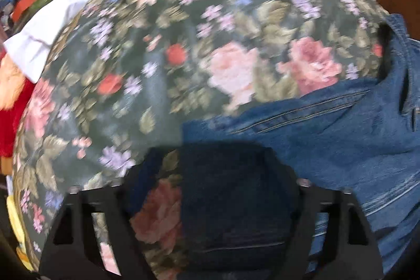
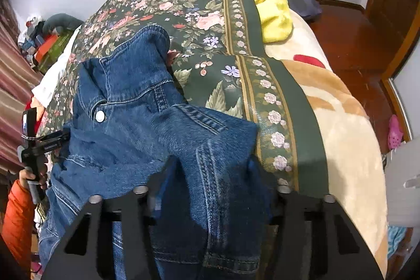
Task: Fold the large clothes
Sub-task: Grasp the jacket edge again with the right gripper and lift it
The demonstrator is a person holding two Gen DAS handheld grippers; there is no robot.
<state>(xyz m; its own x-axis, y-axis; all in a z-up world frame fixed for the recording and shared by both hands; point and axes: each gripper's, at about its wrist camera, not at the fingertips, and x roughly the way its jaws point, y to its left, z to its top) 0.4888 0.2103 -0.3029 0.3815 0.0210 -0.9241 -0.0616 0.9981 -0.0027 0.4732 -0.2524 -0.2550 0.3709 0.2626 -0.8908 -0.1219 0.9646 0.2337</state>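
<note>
Right wrist: right gripper clamps denim jacket hem; left gripper seemingly grips denim.

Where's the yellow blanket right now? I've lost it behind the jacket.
In the right wrist view the yellow blanket lies bunched at the upper right, on the far end of the bed, just right of the floral cover's green border and clear of the denim jacket.
</note>
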